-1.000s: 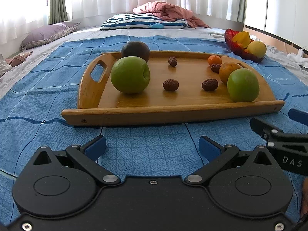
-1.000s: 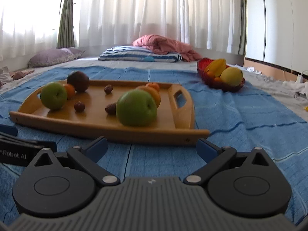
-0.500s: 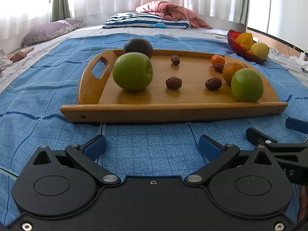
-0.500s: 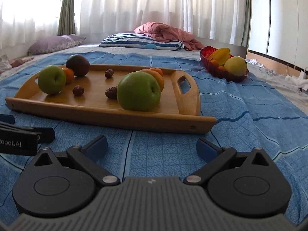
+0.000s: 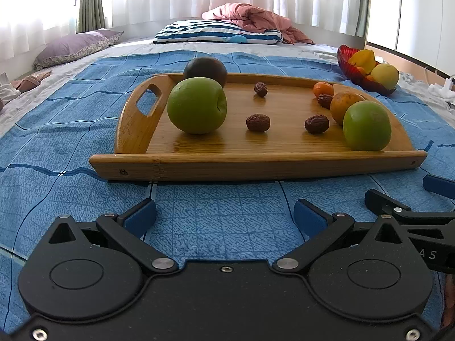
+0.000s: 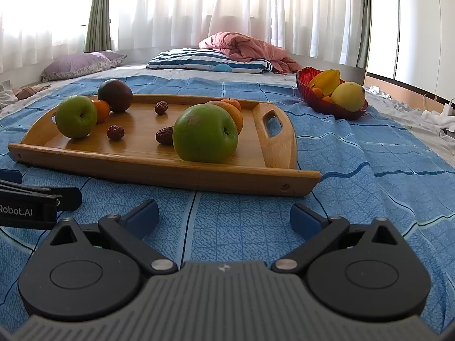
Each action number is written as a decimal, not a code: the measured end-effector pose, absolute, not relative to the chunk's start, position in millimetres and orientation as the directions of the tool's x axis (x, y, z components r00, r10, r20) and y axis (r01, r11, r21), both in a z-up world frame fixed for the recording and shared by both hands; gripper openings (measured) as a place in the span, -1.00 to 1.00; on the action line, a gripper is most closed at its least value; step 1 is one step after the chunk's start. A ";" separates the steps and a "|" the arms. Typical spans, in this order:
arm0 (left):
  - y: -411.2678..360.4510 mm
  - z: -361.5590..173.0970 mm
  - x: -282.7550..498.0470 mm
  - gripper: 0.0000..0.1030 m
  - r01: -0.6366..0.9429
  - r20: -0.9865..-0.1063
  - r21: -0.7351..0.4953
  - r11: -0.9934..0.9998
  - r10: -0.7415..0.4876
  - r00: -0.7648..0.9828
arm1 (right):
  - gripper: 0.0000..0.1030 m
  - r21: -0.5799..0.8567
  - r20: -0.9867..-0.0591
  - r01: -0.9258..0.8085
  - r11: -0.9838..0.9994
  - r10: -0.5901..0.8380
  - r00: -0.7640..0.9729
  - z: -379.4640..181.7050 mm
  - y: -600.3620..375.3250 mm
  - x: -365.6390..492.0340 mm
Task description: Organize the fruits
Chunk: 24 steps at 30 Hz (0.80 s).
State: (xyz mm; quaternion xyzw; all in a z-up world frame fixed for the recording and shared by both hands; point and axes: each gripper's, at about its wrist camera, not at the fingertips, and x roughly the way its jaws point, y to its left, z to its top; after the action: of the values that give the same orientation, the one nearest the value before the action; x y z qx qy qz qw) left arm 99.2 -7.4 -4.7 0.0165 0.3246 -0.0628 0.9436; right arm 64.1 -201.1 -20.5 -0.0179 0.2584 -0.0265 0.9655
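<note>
Both tools empty and spread wide, facing the fruit tray on the bed.

Taking the wooden tray as landmark: the left tool faces its near rail by the left green apple, dates mid-tray; the right tool faces the right green apple. Best to approach an apple level, straddling its widest part, toward the red bowl beyond the tray's right end.

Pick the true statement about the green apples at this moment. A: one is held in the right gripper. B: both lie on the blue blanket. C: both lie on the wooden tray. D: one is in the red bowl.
C: both green apples rest on the wooden tray, while the left gripper and right gripper are open and empty.
</note>
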 end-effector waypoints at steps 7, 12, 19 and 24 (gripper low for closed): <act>-8.1 -6.7 100.4 1.00 0.126 -0.614 -0.001 0.992 -0.100 0.783 | 1.00 -0.048 -0.497 0.042 0.998 -0.060 0.865 -20.5 -201.0 63.8; -8.3 -6.5 100.1 1.00 0.126 -0.613 0.000 0.992 -0.099 0.784 | 1.00 -0.048 -0.497 0.042 0.998 -0.060 0.865 -20.6 -201.1 63.6; -8.0 -6.7 99.8 1.00 0.126 -0.612 -0.001 0.992 -0.100 0.784 | 1.00 -0.048 -0.497 0.042 0.998 -0.060 0.866 -20.7 -201.2 63.4; -8.0 -6.8 99.6 1.00 0.126 -0.612 0.000 0.992 -0.100 0.785 | 1.00 -0.048 -0.497 0.042 0.998 -0.061 0.866 -20.8 -201.1 63.2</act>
State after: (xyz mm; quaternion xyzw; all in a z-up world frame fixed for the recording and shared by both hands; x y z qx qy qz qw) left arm 99.6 -8.0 -6.8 0.0203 0.3226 -0.0598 0.9444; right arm 63.2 -201.1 -20.8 -0.0179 0.2577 -0.0266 0.9657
